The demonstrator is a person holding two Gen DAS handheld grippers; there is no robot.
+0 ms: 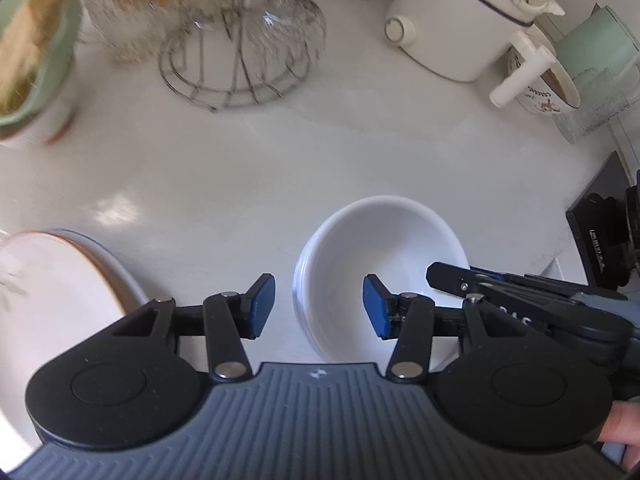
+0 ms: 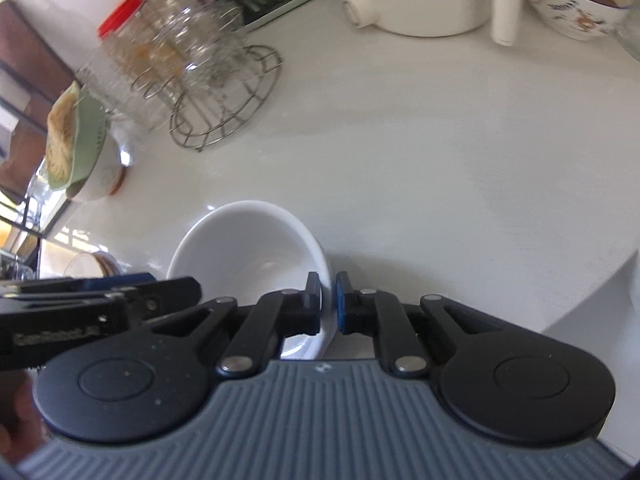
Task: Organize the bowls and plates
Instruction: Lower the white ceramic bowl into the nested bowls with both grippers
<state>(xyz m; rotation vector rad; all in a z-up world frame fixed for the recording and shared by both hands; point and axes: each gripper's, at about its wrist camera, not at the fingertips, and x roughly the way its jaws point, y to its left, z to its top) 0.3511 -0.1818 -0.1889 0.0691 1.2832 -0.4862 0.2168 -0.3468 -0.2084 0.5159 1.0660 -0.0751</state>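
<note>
A white bowl [image 1: 384, 252] stands on the white counter, also shown in the right wrist view as the bowl [image 2: 248, 248]. My right gripper [image 2: 328, 304] is shut on the bowl's right rim, one pad inside the wall and one outside. It enters the left wrist view as a black finger [image 1: 448, 276] at that rim. My left gripper [image 1: 319, 306] is open, and the bowl's left wall lies between its blue pads without touching them. A stack of plates [image 1: 60, 280], the top one brown-rimmed, lies left of the bowl.
At the back stand a wire rack with glasses [image 1: 236, 64], a white pot with a handle [image 1: 452, 24], a green colander on a bowl [image 1: 32, 60] and a patterned bowl [image 1: 548, 92]. A dark box [image 1: 600, 232] sits at the right. The counter edge [image 2: 600, 280] curves off at the right.
</note>
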